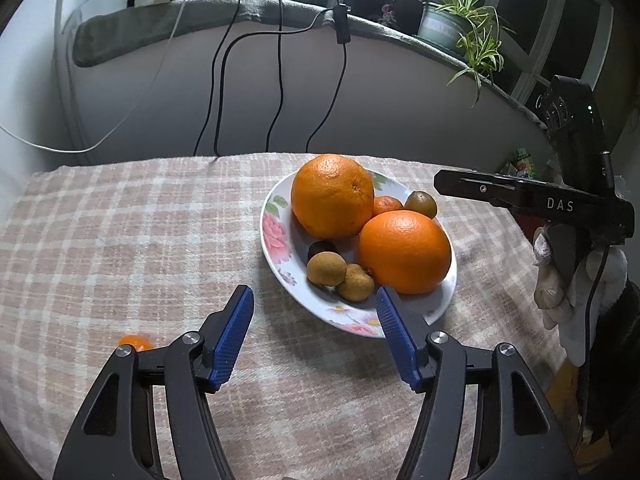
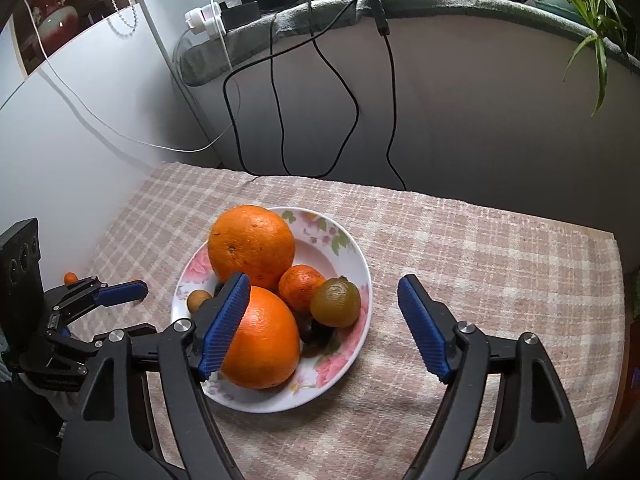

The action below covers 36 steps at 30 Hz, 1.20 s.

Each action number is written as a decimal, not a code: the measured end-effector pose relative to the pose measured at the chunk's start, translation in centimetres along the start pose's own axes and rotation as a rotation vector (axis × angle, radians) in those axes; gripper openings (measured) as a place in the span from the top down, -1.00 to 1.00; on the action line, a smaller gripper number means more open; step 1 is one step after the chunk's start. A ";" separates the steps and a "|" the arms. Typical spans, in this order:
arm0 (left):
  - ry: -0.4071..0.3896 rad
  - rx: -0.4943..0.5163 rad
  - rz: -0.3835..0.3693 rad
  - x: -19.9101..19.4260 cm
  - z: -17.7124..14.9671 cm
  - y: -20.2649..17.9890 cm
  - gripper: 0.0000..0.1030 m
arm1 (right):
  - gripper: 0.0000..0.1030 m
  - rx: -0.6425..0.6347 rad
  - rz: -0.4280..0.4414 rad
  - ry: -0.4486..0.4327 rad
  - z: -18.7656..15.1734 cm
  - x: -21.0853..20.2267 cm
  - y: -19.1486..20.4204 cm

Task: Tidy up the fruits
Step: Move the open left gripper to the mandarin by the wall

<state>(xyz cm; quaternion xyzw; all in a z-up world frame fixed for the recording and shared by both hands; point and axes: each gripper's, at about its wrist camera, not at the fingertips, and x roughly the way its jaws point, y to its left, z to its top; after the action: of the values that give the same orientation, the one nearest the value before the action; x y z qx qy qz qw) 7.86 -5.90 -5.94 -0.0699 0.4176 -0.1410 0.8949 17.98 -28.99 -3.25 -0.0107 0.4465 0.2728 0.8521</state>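
Note:
A white floral plate holds two large oranges, a small tangerine, a greenish-brown fruit, brown longans and a dark fruit. A small tangerine lies on the cloth, left of my left gripper. My left gripper is open and empty just in front of the plate; it also shows in the right wrist view. My right gripper is open and empty above the plate's near side.
A checked cloth covers the table. Black cables hang down the wall behind. A potted plant stands on the sill at the back right. The table's right edge is close to the plate.

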 end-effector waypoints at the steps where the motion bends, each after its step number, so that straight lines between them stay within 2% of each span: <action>1: -0.002 0.001 0.002 -0.1 0.0 0.0 -0.23 | -0.53 -0.002 0.000 -0.002 0.0 -0.1 0.2; 22: -0.045 -0.042 0.036 -3.0 -1.6 3.0 -0.23 | -0.53 -0.118 0.045 -0.007 0.8 -0.4 6.8; 36: -0.031 -0.118 0.126 -5.4 -5.2 7.7 -0.23 | -0.53 -0.235 0.124 0.036 0.3 1.3 12.4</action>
<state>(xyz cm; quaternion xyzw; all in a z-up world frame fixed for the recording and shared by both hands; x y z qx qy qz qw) 2.03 3.02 -7.20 -0.0981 0.4150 -0.0586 0.9026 12.92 -17.76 -1.24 -0.0877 0.4262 0.3753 0.8184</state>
